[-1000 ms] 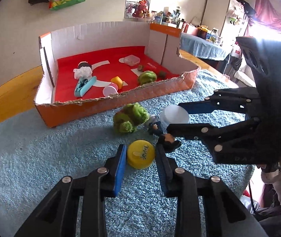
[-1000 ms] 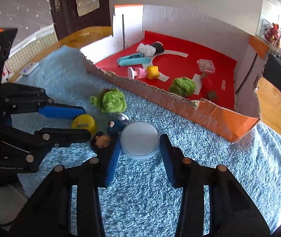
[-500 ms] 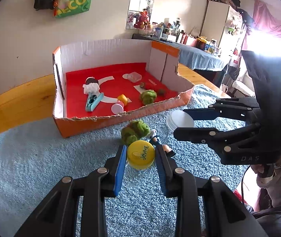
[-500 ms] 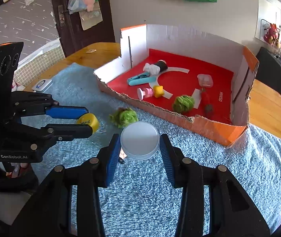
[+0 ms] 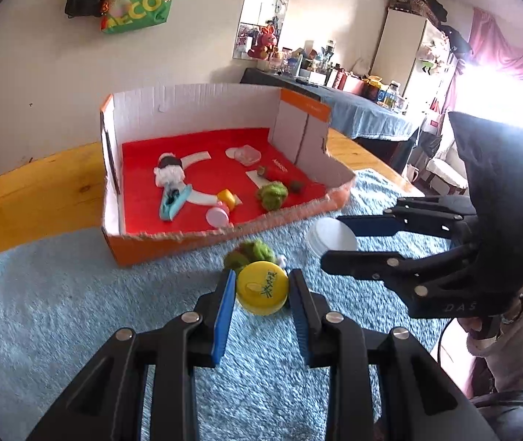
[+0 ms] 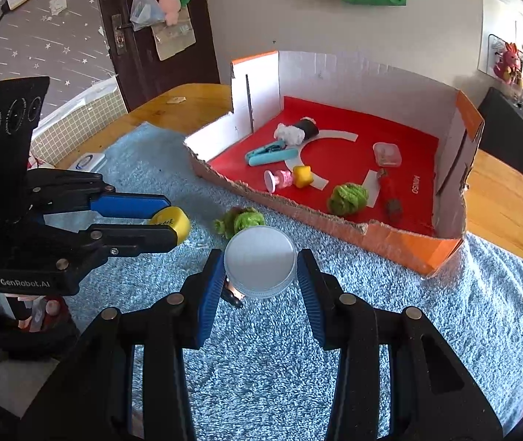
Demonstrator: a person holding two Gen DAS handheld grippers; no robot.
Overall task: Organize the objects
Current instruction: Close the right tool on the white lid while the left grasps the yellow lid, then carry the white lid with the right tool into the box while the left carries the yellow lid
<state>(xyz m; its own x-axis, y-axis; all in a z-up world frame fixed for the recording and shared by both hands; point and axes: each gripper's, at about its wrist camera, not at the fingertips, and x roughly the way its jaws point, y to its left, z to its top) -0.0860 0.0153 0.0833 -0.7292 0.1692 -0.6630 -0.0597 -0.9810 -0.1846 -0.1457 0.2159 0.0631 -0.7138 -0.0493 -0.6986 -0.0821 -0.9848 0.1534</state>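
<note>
The left gripper (image 5: 261,288) is clamped on a yellow round container (image 5: 262,286), its blue pads pressing both sides and holding it above the blue fluffy mat (image 5: 77,294). Beside it, the right gripper (image 6: 260,268) grips a white round lidded jar (image 6: 260,259) the same way, also clear of the mat. Just beyond both, a green fuzzy toy (image 6: 241,220) lies on the mat near the torn front edge of the cardboard box (image 6: 401,237). Farther in, on the box's red floor, lie a second green fuzzy toy (image 6: 347,198), a yellow block (image 6: 302,175), a pink spool (image 6: 279,179), a teal clip (image 6: 271,155) and a small clear case (image 6: 387,153).
</note>
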